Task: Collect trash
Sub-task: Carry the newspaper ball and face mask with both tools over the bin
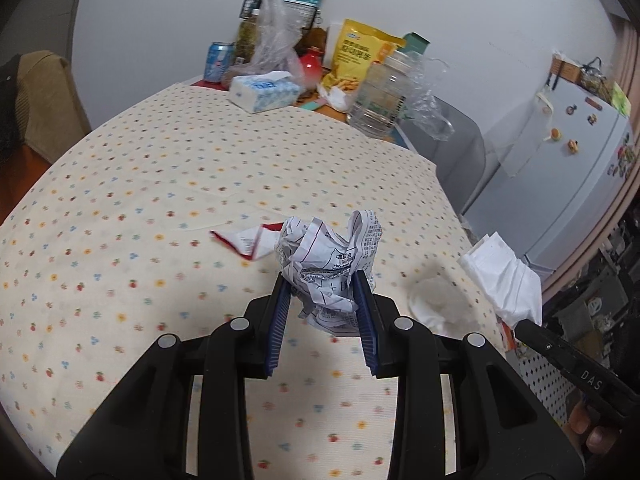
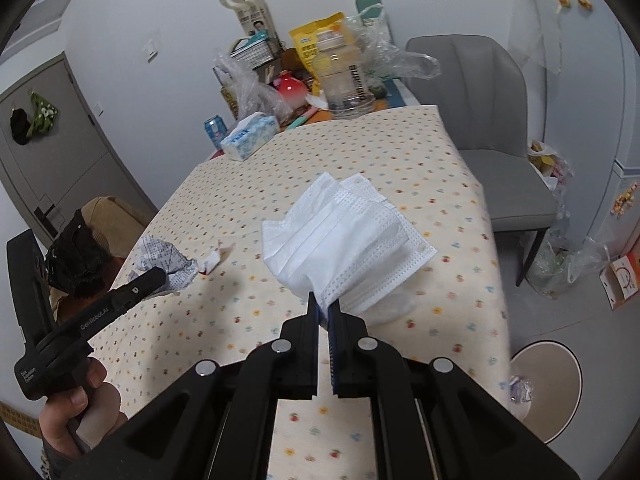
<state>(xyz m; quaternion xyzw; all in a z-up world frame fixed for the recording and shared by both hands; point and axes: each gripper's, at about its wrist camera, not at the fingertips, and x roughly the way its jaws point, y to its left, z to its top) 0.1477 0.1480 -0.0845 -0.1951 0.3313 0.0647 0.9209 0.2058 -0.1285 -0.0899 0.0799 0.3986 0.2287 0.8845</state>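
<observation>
My left gripper (image 1: 323, 280) is shut on a crumpled ball of printed paper (image 1: 330, 258) and holds it above the floral tablecloth (image 1: 160, 184). The ball also shows in the right wrist view (image 2: 166, 260). My right gripper (image 2: 325, 300) is shut on a white face mask (image 2: 344, 236), lifted over the table; the mask shows at the right edge of the left wrist view (image 1: 502, 276). A red-and-white wrapper scrap (image 1: 246, 242) lies on the cloth just beyond the paper ball. A crumpled clear wrapper (image 1: 438, 300) lies on the cloth near the table's right edge.
At the table's far end stand a tissue box (image 1: 264, 91), a blue can (image 1: 218, 62), a clear plastic jar (image 1: 380, 92), a yellow snack bag (image 1: 360, 56) and plastic bags. A grey chair (image 2: 480, 120) and a round white bin (image 2: 548, 384) are right of the table.
</observation>
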